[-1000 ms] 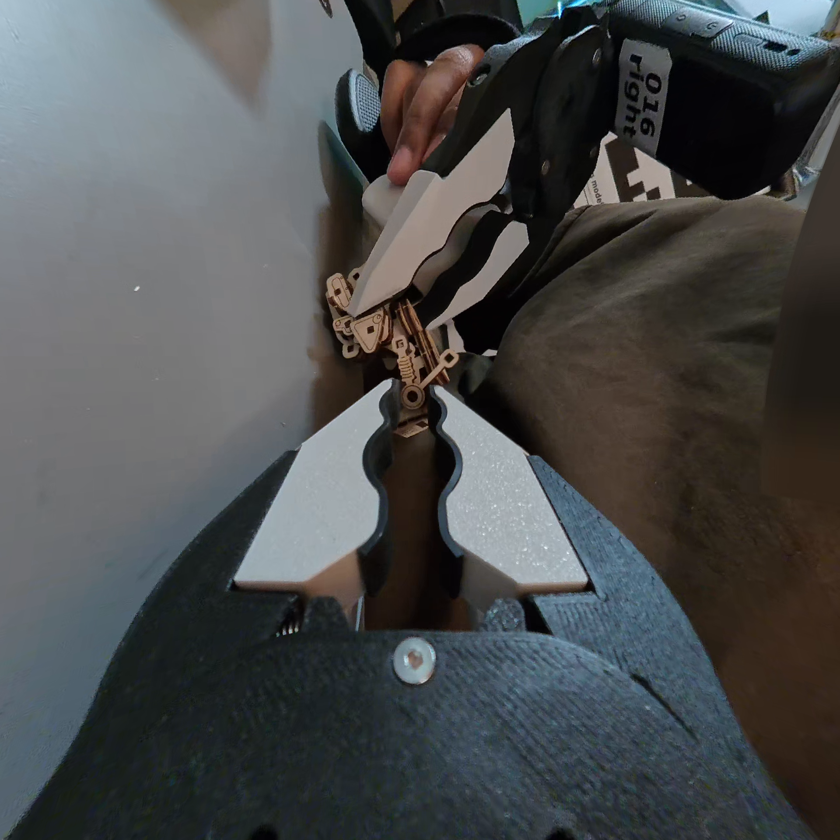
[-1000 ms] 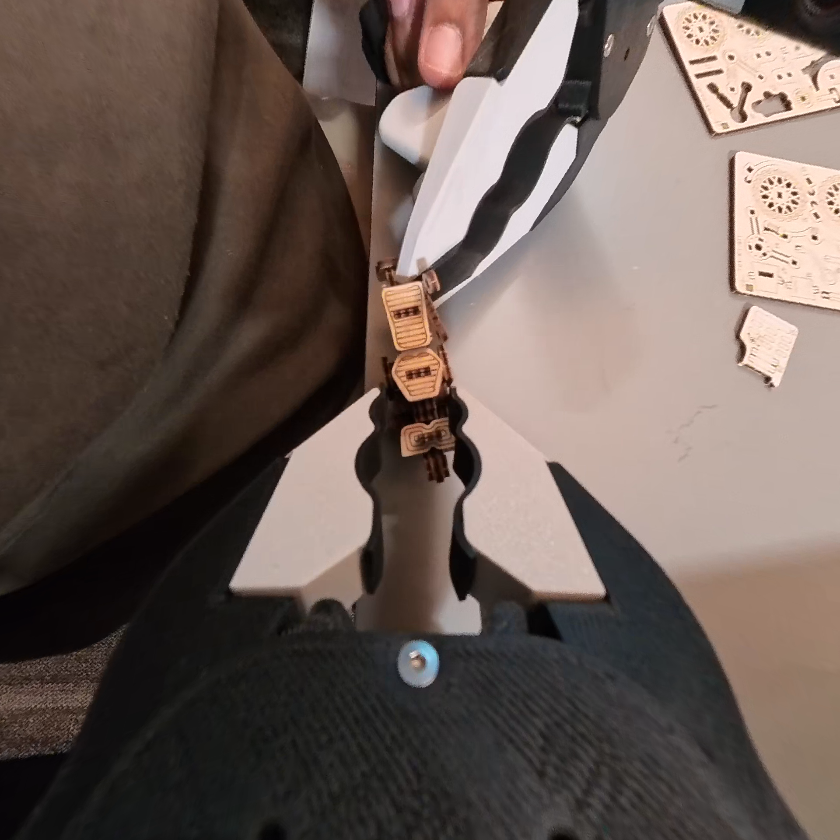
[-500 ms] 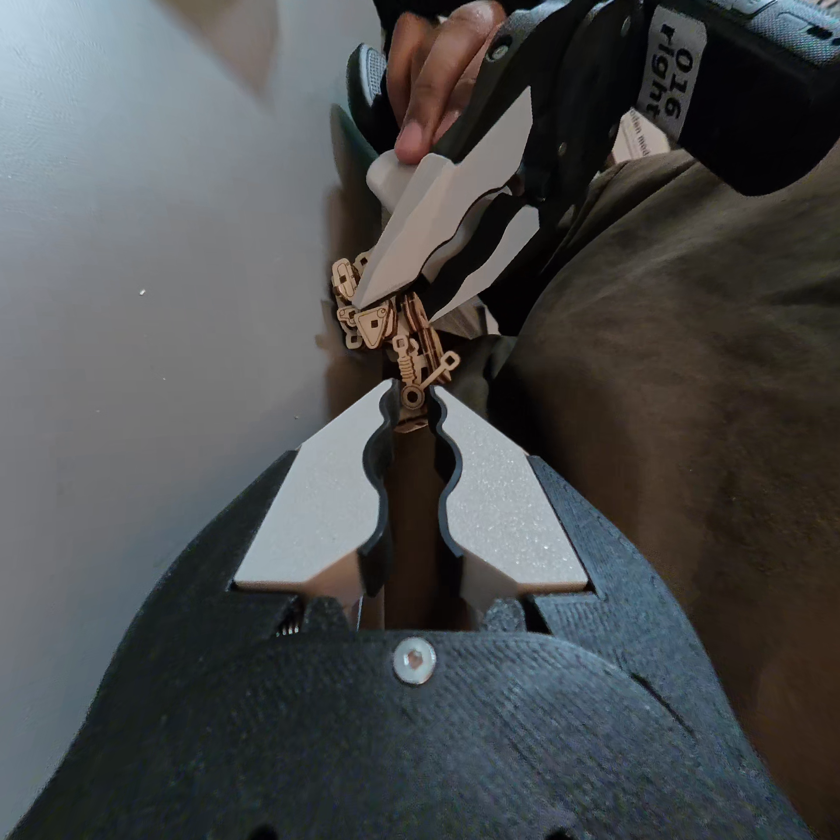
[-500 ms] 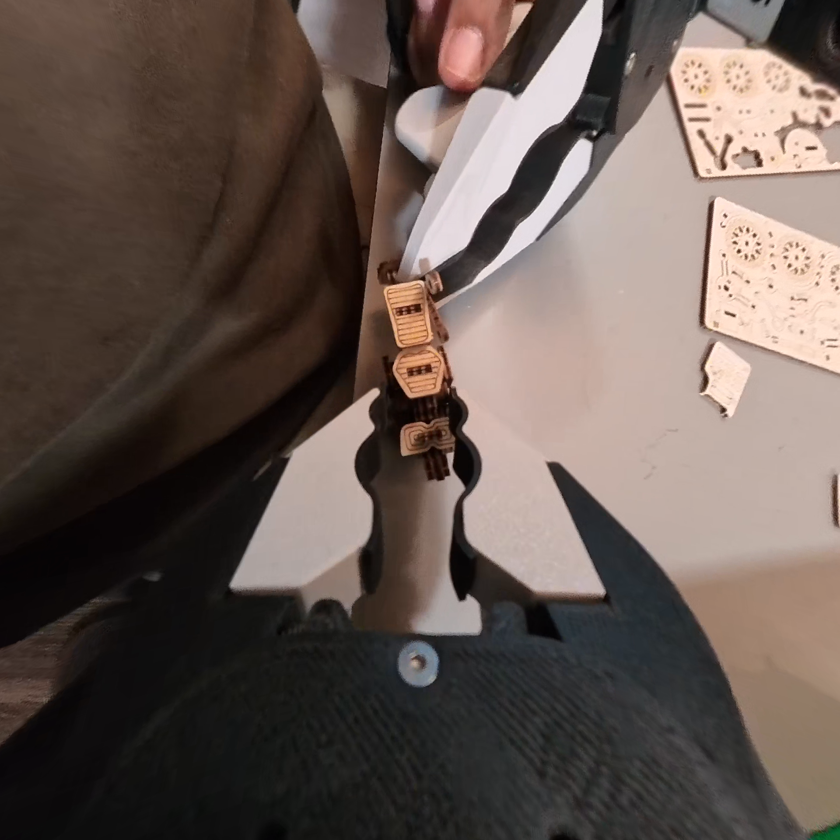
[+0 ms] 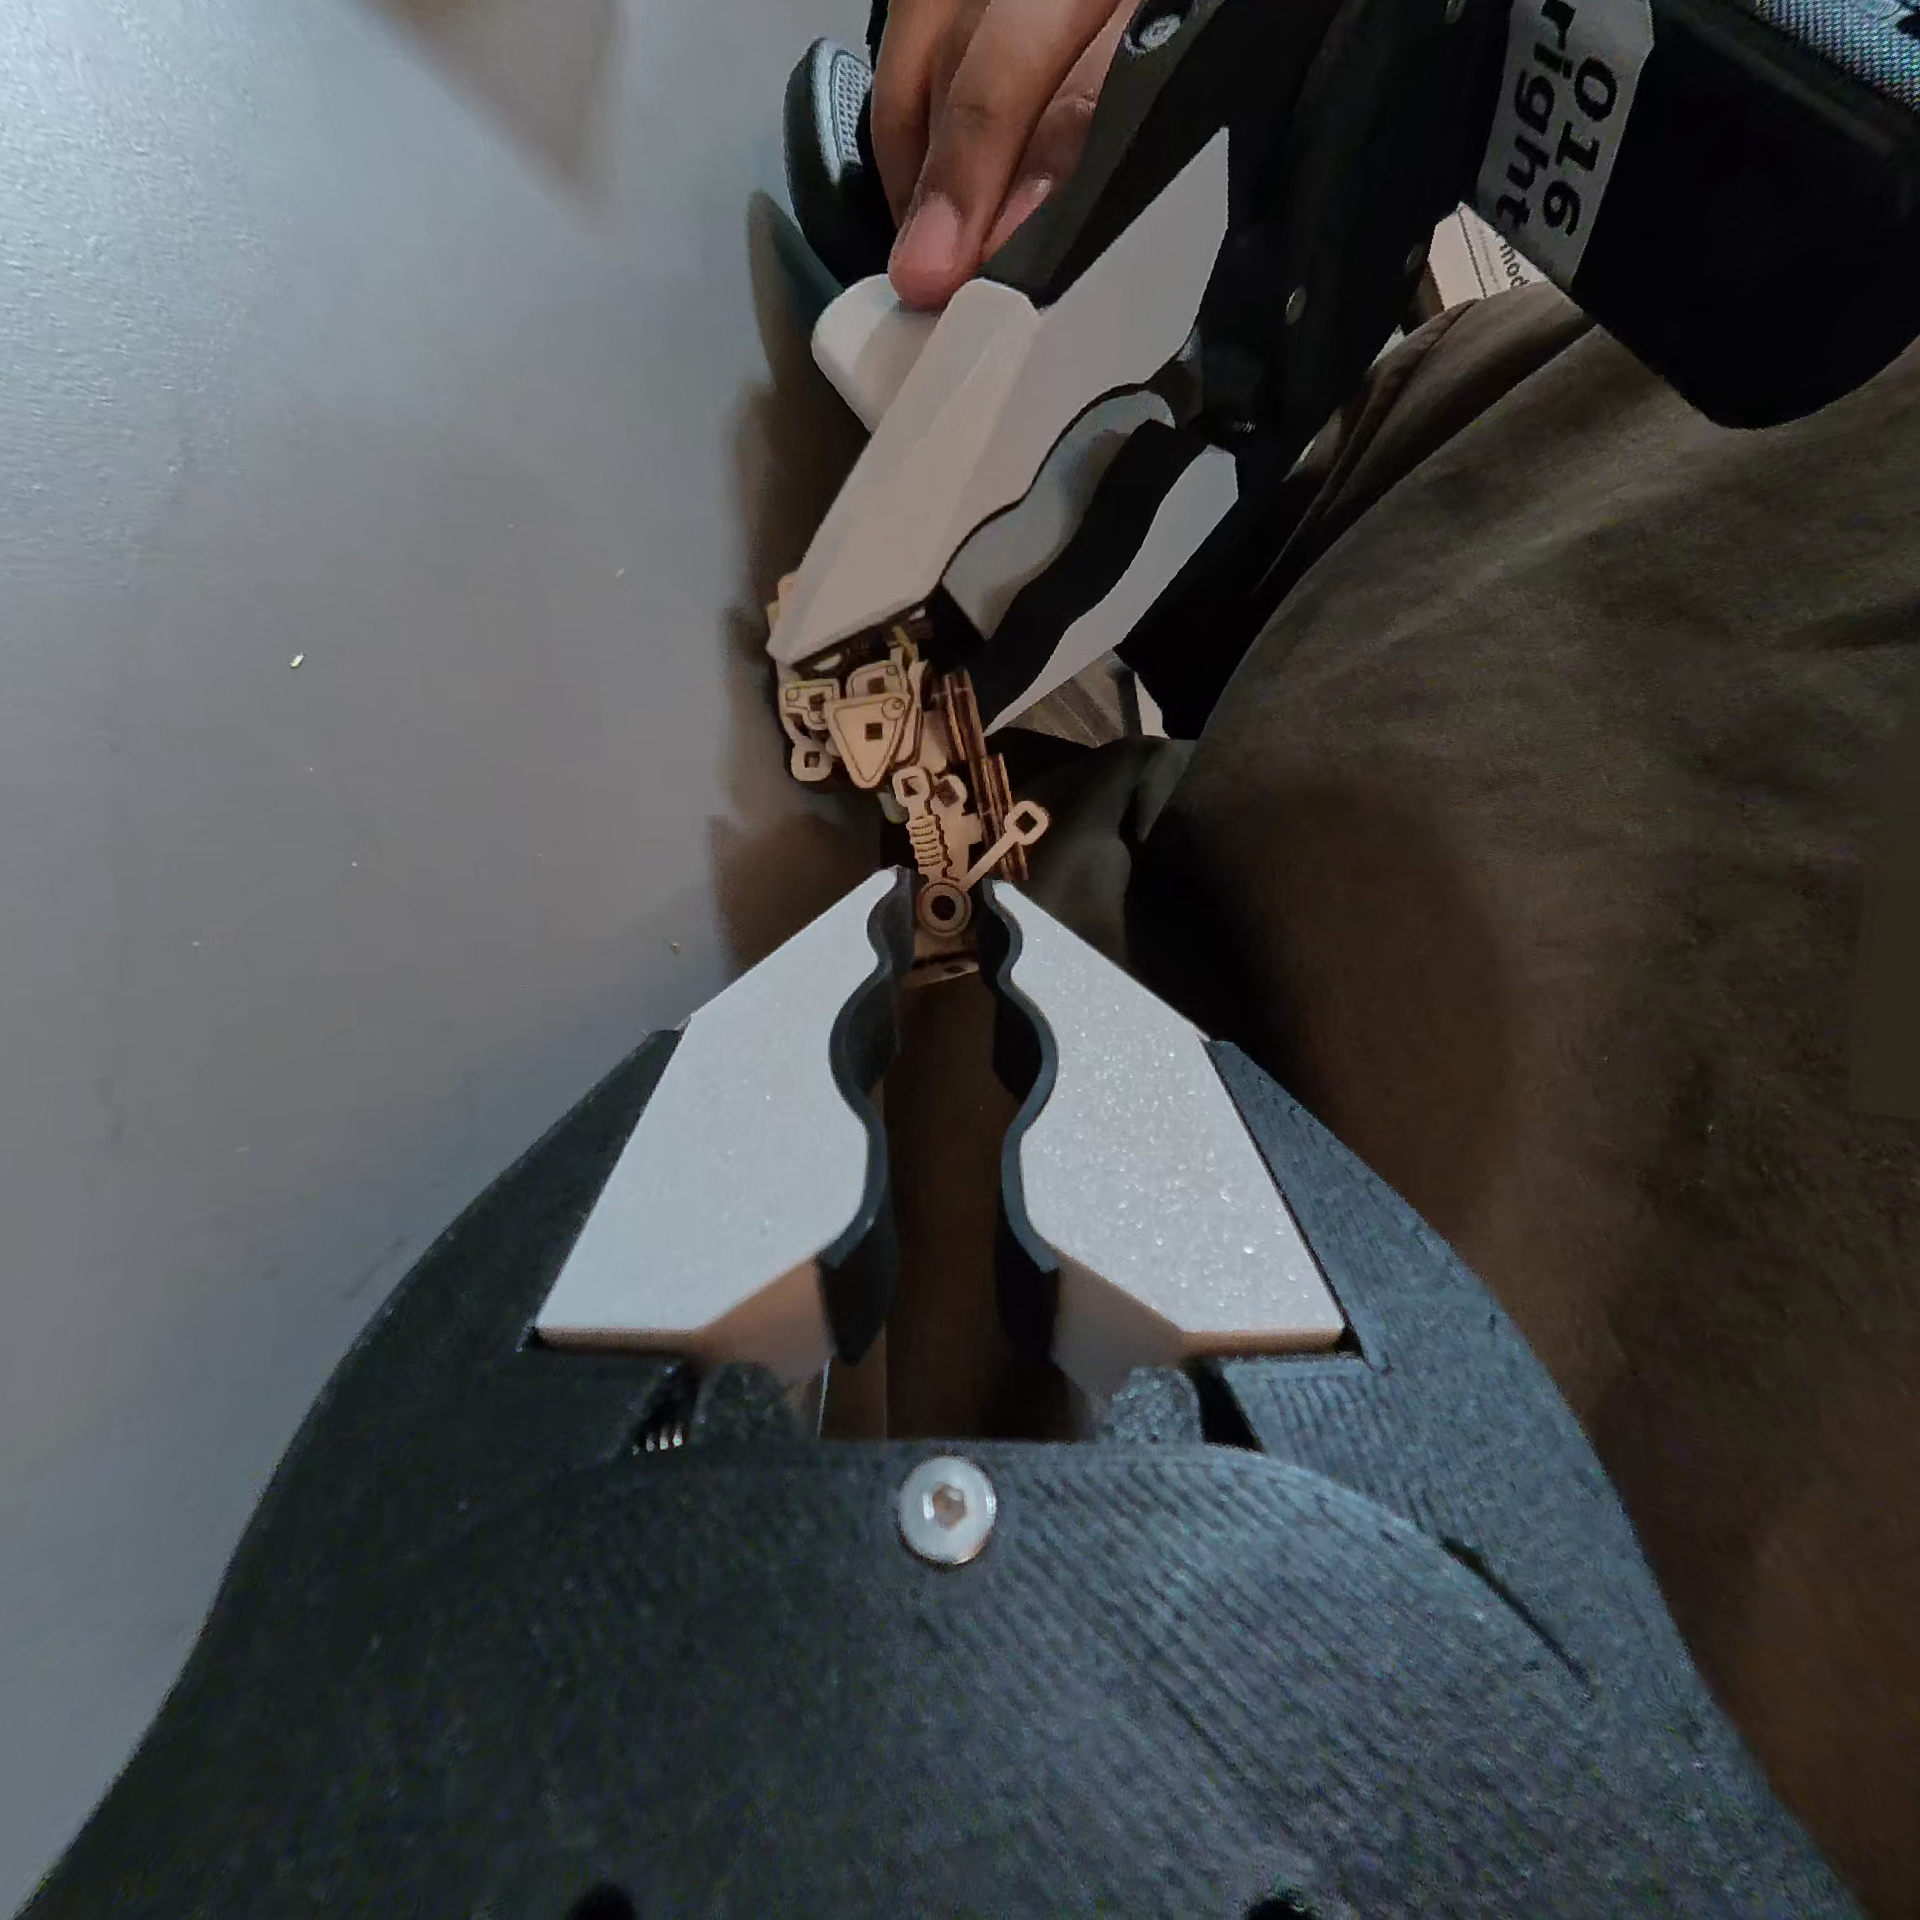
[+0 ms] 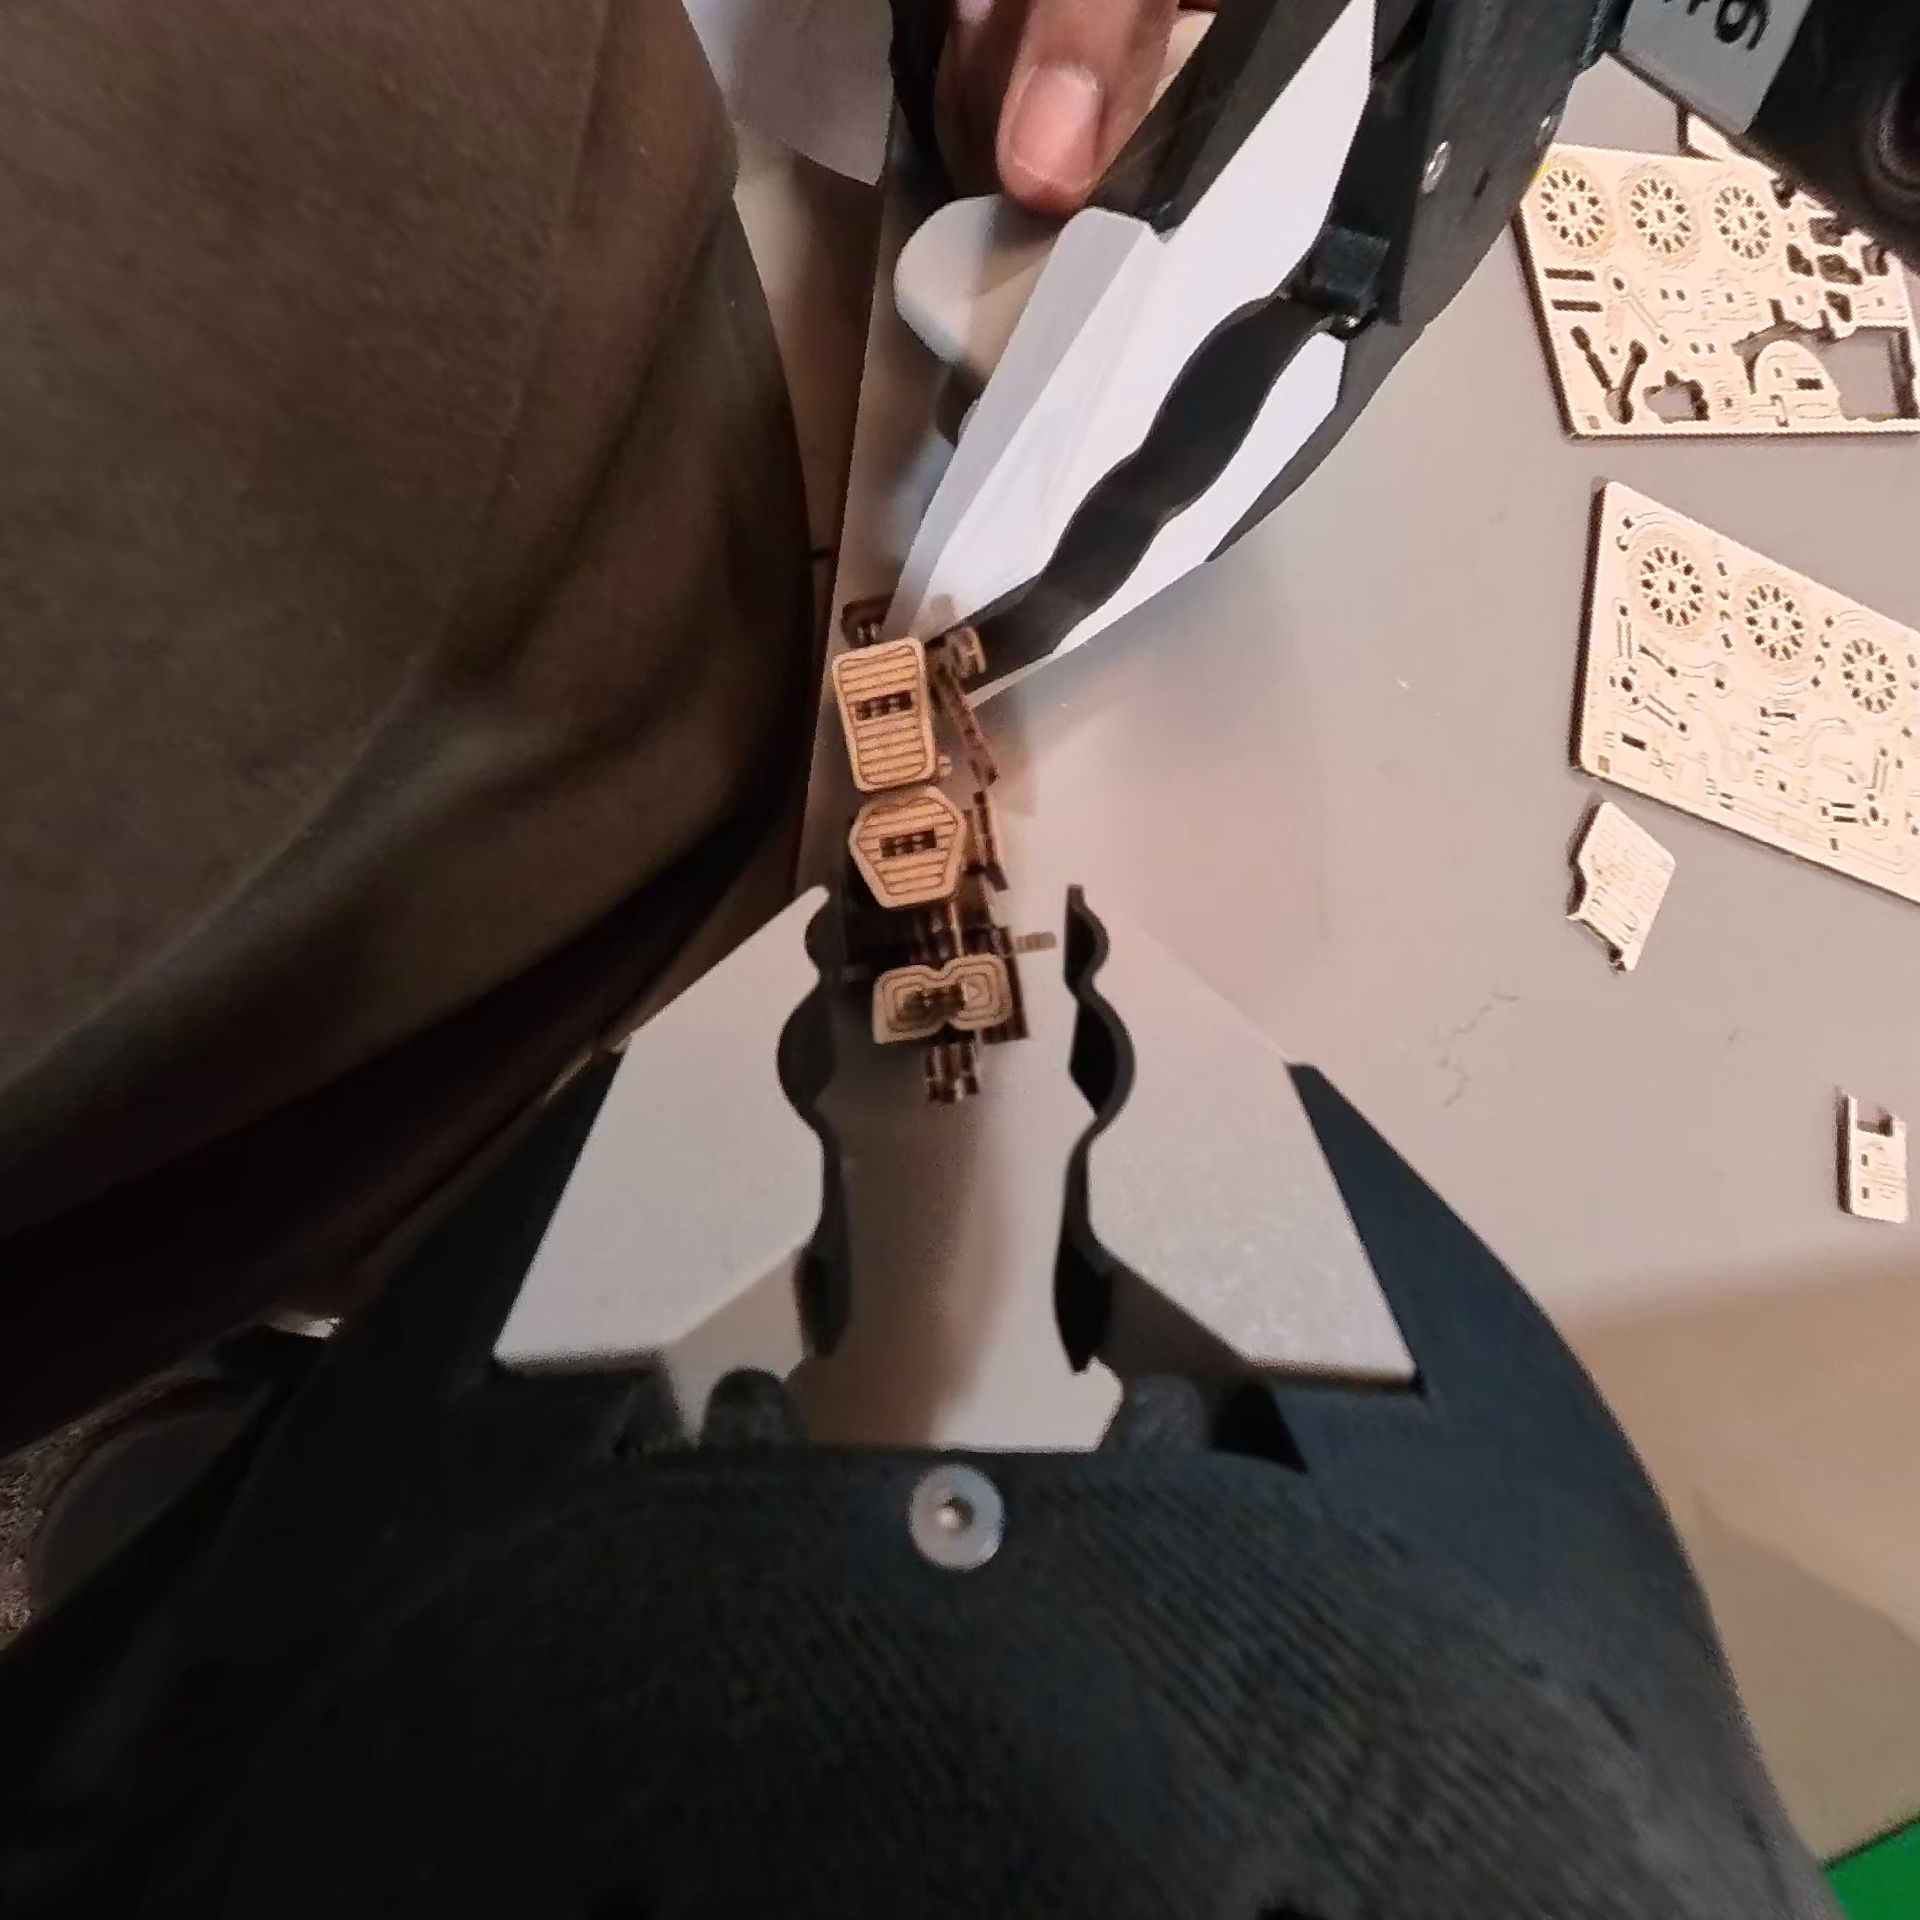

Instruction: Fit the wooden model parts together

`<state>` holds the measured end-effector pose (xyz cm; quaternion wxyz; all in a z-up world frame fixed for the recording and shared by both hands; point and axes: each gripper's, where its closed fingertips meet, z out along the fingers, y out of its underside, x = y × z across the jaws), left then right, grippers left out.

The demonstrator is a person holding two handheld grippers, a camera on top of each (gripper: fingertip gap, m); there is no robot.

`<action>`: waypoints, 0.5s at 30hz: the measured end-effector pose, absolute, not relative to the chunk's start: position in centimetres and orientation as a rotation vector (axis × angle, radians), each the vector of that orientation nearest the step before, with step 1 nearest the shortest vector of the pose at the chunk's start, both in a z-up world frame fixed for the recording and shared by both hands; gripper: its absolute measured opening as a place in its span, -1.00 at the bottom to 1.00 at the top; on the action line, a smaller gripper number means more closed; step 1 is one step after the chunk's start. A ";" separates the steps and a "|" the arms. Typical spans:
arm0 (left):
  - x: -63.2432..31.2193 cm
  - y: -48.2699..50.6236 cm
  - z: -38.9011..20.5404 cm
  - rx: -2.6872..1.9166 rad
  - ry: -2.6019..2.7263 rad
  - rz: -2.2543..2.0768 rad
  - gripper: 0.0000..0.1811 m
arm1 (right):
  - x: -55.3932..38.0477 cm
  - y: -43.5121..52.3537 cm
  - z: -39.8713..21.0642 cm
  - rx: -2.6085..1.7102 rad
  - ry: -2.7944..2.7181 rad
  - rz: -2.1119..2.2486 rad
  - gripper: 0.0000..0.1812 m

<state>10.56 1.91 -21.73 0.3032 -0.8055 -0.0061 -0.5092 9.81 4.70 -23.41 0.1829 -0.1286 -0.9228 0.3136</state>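
A small wooden model (image 5: pixel 914 769) of several joined laser-cut parts hangs in the air between the two grippers, over the table's near edge. My left gripper (image 5: pixel 943 896) is shut on the model's round end piece. In the right wrist view the model (image 6: pixel 914 842) runs away from me, and its near end lies between the fingers of my right gripper (image 6: pixel 945 906). Those jaws stand apart, with a gap on the right side of the model. The left gripper (image 6: pixel 951 634) grips the far end there. The right gripper (image 5: pixel 904 665) shows at the model's top in the left wrist view.
Two wooden part sheets (image 6: pixel 1714 291) (image 6: pixel 1756 707) and two small loose pieces (image 6: pixel 1621 883) (image 6: pixel 1881 1169) lie on the grey table (image 6: pixel 1351 831). The person's olive clothing (image 5: pixel 1558 935) is close beside the grippers. A finger (image 5: pixel 956 177) rests on the right gripper. The grippers are tip to tip, or close to it.
My right gripper's jaws have opened and let go of the model's near end. The left gripper still holds the model, which has barely moved.
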 end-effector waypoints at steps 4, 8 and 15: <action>10.5 1.9 -21.7 -2.134 -0.018 -1.350 -0.90 | 9.7 4.7 -23.6 -0.358 -2.600 0.860 -0.53; 10.5 1.9 -21.7 -2.134 -0.019 -1.352 -0.90 | 9.7 4.5 -23.4 -0.353 -2.594 0.872 -0.51; 10.5 1.9 -21.7 -2.132 -0.021 -1.358 -0.91 | 9.9 3.7 -22.4 -0.314 -2.566 0.909 -0.52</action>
